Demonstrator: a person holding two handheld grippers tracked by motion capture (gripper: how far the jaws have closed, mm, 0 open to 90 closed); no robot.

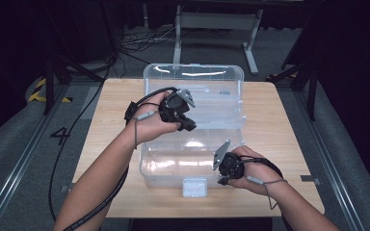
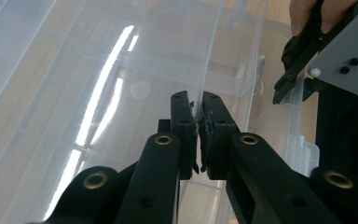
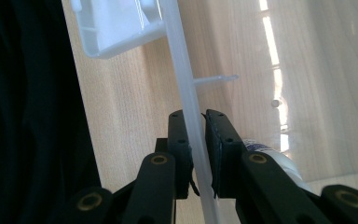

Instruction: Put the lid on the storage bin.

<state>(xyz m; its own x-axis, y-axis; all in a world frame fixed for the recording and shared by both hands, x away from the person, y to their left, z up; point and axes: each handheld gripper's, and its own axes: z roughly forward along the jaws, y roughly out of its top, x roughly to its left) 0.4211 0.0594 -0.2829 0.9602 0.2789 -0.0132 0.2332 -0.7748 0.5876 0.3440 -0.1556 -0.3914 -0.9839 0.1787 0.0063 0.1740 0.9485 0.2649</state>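
Note:
A clear plastic storage box [image 1: 168,166] stands on the wooden table [image 1: 279,125], its lid [image 1: 207,82] swung open toward the back. My left gripper [image 1: 189,126] sits at the box's back edge, near where the lid joins. In the left gripper view its jaws [image 2: 198,100] are shut on a thin clear plastic edge [image 2: 210,42]; I cannot tell whether that edge is lid or wall. My right gripper [image 1: 221,179] is at the box's front right, and its jaws [image 3: 195,114] are shut on the box's whitish rim [image 3: 179,51]. The right gripper [image 2: 284,88] also appears in the left gripper view.
A white latch [image 1: 194,186] hangs at the middle of the box's front wall; the latch [image 3: 116,28] is also near the rim. A white rounded object with blue print [image 3: 272,154] lies behind the right jaw. Bare table flanks the box. Cables and a frame stand on the floor [image 1: 139,41] beyond.

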